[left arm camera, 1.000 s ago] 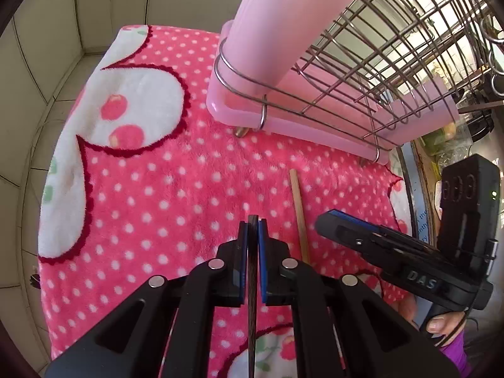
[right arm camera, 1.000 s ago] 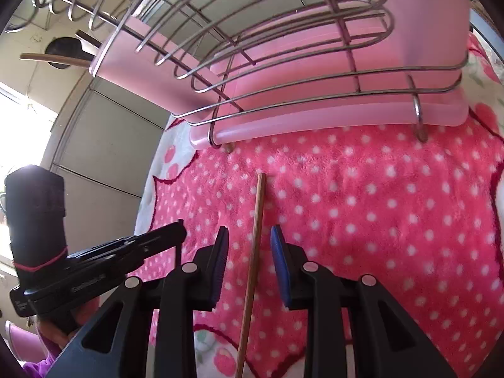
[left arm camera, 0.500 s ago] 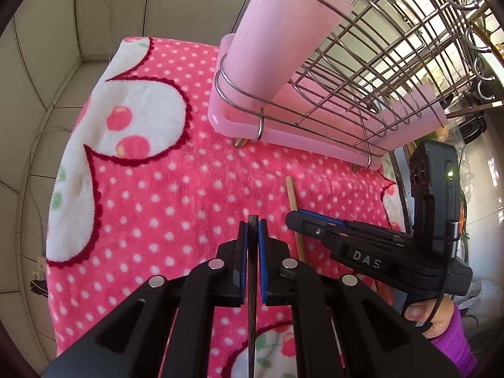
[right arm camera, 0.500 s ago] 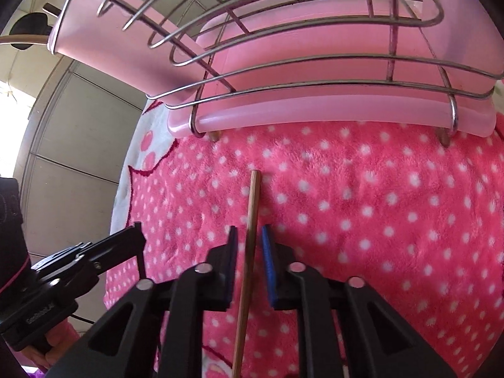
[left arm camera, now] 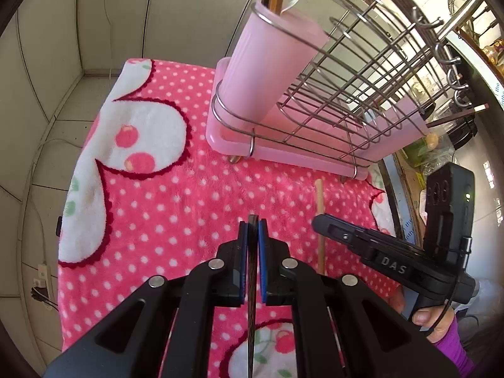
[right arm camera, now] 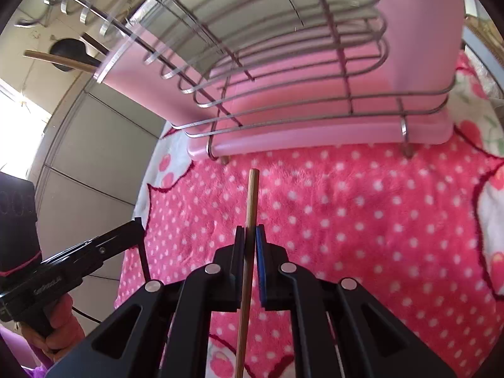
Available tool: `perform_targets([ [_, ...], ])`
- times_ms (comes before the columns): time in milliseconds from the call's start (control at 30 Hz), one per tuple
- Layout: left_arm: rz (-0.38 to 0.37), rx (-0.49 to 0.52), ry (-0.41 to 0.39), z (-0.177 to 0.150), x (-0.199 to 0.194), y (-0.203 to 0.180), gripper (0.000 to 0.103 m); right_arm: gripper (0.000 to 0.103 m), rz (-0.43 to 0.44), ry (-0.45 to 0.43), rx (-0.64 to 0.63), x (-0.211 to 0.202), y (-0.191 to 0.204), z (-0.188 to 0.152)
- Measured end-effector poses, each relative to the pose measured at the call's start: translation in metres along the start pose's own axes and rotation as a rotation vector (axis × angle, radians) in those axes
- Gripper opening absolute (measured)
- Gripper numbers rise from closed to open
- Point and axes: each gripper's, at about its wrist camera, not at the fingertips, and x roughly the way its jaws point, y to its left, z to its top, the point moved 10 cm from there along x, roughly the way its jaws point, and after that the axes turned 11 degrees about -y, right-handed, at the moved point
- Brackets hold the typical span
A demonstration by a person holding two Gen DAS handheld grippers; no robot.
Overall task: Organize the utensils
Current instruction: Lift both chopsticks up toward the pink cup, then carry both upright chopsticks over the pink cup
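The walls (left arm camera: pixel 104 15) are covered in big pale tiles, and so is the floor (left arm camera: pixel 37 163). A white plug strip (left arm camera: pixel 41 275) with a cord lies on the floor. Bright sunlight (right arm camera: pixel 19 132) comes in from one side.

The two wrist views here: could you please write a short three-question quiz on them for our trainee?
1. True or false: the left gripper is shut on a dark chopstick.
2. What does the right gripper hold? A) a metal spoon B) a light wooden chopstick C) nothing
3. Fill in: the wire dish rack stands on a pink ____ tray, on the polka-dot blanket.

Key
1. True: the dark stick runs between the closed pads.
2. B: its tip points toward the rack.
3. Plastic. A pink utensil cup on the rack already holds utensils.
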Motion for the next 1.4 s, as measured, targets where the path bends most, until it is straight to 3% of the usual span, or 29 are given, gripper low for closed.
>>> perform_targets([
  [833, -0.059, 0.002, -0.203, 0.036, -0.054, -0.026, 0.006, 0.006, -0.025, -0.503, -0.04, -0.172, -0.017, 0.071],
  [1133, -0.058, 0.022, -0.301, 0.069, -0.081, -0.036, 0.006, 0.006, -0.046, -0.65, -0.136, -0.215, 0.001, 0.11],
  [1400, -0.051, 0.045, -0.453, 0.119, -0.116, -0.051, 0.006, 0.006, -0.069, -0.81, -0.219, -0.254, 0.023, 0.147],
])
